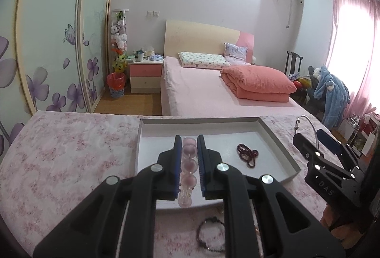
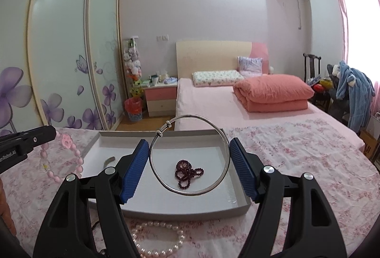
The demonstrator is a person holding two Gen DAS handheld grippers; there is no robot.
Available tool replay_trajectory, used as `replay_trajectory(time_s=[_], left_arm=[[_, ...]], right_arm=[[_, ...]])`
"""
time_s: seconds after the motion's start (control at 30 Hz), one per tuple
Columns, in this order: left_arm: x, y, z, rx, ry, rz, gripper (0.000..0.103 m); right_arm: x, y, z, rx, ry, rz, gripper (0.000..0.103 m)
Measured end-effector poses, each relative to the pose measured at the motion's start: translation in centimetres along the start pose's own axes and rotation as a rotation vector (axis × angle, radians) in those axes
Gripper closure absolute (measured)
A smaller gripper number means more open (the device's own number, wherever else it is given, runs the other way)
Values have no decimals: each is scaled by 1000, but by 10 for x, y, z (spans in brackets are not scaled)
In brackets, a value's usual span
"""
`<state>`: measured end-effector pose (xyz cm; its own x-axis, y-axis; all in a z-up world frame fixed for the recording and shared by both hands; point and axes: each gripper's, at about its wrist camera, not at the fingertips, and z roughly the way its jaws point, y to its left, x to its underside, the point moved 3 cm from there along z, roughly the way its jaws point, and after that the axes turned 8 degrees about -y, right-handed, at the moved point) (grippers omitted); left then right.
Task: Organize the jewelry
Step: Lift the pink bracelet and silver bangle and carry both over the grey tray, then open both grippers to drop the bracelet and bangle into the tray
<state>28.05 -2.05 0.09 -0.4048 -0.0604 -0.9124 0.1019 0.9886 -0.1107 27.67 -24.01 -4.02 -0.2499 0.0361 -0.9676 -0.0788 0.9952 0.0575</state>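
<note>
My left gripper (image 1: 189, 140) is shut on a pink bead bracelet (image 1: 189, 165), held above the near part of a shallow grey tray (image 1: 280, 139). From the right wrist view that bracelet (image 2: 78, 163) dangles left of the tray (image 2: 166, 210). My right gripper (image 2: 190, 146) is shut on a silver bangle (image 2: 225, 153), pressed between the blue pads over the tray. A dark red bead string (image 2: 187, 171) lies coiled on the tray floor (image 1: 247, 154).
A white pearl necklace (image 2: 161, 239) and a dark bead bracelet (image 1: 211, 236) lie on the floral cloth (image 1: 59, 163) in front of the tray. A small grey piece (image 2: 109, 160) rests in the tray's left part. A pink bed (image 1: 201, 91) stands beyond the table.
</note>
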Motion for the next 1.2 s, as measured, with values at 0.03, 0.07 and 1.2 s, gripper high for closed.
replay_trajectory(time_s=[0.03, 0.07, 1.2], left_arm=[[1, 0, 4, -1, 4, 0, 89], [2, 0, 9, -1, 11, 1, 89], [11, 22, 63, -9, 89, -62, 77]], right_arm=[[2, -1, 7, 0, 17, 3, 33], [4, -2, 14, 1, 32, 5, 33], [29, -9, 58, -18, 234, 83, 31]])
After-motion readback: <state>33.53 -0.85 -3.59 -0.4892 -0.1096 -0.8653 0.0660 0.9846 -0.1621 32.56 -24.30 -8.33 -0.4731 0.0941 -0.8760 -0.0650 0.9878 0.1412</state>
